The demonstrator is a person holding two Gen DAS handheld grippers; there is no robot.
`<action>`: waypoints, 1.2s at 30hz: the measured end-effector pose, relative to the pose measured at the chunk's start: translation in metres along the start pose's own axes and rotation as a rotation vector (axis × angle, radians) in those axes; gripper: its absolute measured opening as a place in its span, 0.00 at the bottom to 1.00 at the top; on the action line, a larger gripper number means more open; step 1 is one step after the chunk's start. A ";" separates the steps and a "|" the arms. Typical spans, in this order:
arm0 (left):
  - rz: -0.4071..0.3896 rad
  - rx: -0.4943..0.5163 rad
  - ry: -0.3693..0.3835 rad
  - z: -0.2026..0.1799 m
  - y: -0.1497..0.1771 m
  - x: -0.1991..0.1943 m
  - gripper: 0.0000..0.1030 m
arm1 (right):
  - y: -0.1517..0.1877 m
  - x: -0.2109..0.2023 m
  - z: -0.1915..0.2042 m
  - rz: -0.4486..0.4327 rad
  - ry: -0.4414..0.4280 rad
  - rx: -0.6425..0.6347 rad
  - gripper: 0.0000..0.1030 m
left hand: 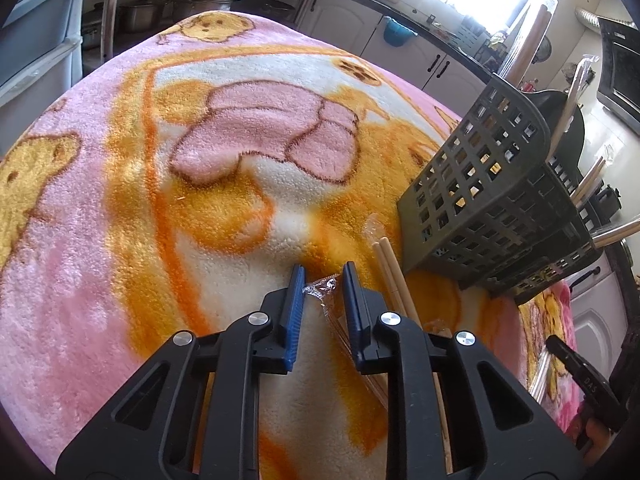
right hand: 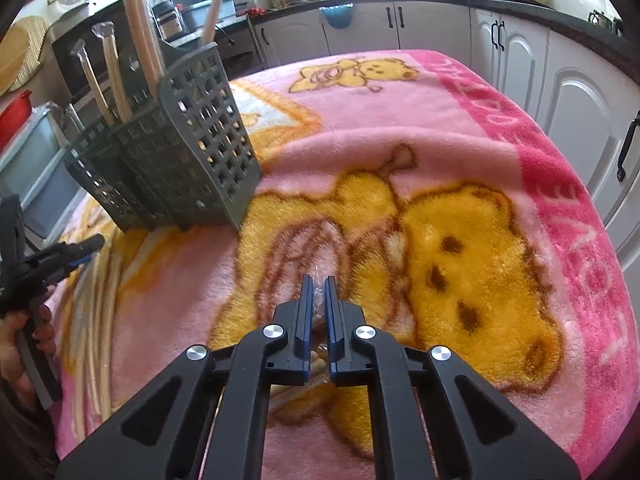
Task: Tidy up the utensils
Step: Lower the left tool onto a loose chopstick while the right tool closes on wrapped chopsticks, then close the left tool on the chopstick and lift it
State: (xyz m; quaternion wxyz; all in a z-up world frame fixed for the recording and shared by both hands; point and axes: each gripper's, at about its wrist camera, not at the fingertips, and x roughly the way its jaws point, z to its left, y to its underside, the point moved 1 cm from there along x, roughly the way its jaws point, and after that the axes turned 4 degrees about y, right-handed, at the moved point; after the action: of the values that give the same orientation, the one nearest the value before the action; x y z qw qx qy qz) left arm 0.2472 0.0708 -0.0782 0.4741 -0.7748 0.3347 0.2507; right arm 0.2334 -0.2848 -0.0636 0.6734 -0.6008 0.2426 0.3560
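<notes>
My left gripper (left hand: 324, 276) points down at the blanket, jaws nearly together on the crinkled end of a plastic-wrapped chopstick pair (left hand: 334, 312) that runs back along the right finger. A bare chopstick pair (left hand: 390, 268) lies just right of it. The dark grey utensil basket (left hand: 480, 184) stands to the right, with wrapped chopsticks and metal handles sticking out. My right gripper (right hand: 319, 290) is shut on the clear wrapper of another chopstick packet (right hand: 319, 308) lying on the bear print. The basket (right hand: 188, 152) stands to its upper left. The left gripper (right hand: 86, 246) shows at the left edge.
A pink and yellow bear-print blanket (right hand: 460, 128) covers the table. More pale chopsticks (right hand: 100, 300) lie blurred at the left, near a hand (right hand: 16, 356). White cabinets (right hand: 580, 100) stand behind and to the right, pots (left hand: 140, 12) at the far left.
</notes>
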 end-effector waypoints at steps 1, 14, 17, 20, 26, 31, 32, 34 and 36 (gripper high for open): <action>0.000 0.000 0.000 0.000 0.000 0.000 0.14 | -0.001 -0.002 0.002 -0.010 -0.009 -0.001 0.05; -0.042 -0.028 0.016 0.011 -0.007 -0.015 0.06 | -0.018 -0.047 0.029 -0.169 -0.059 -0.052 0.05; -0.075 -0.026 0.018 0.012 -0.011 -0.028 0.05 | -0.021 -0.061 0.035 -0.213 -0.058 -0.063 0.05; -0.107 -0.013 0.021 0.008 -0.015 -0.040 0.05 | -0.025 -0.074 0.038 -0.249 -0.063 -0.070 0.05; -0.158 0.025 0.032 -0.007 -0.024 -0.061 0.05 | -0.031 -0.095 0.044 -0.310 -0.066 -0.080 0.05; -0.201 0.048 0.040 -0.017 -0.032 -0.077 0.04 | -0.035 -0.110 0.047 -0.349 -0.061 -0.092 0.04; -0.210 0.054 0.042 -0.019 -0.033 -0.080 0.04 | -0.035 -0.111 0.047 -0.353 -0.060 -0.095 0.04; -0.225 0.065 0.044 -0.023 -0.036 -0.086 0.03 | -0.036 -0.115 0.049 -0.363 -0.061 -0.097 0.04; -0.237 0.075 0.050 -0.028 -0.039 -0.091 0.02 | -0.037 -0.118 0.050 -0.371 -0.065 -0.101 0.04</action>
State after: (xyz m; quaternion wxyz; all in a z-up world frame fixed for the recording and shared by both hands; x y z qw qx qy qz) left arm 0.2196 0.0845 0.0204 0.5206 -0.7966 0.2618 0.1606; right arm 0.1829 -0.2589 0.0571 0.7038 -0.6566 0.0877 0.2567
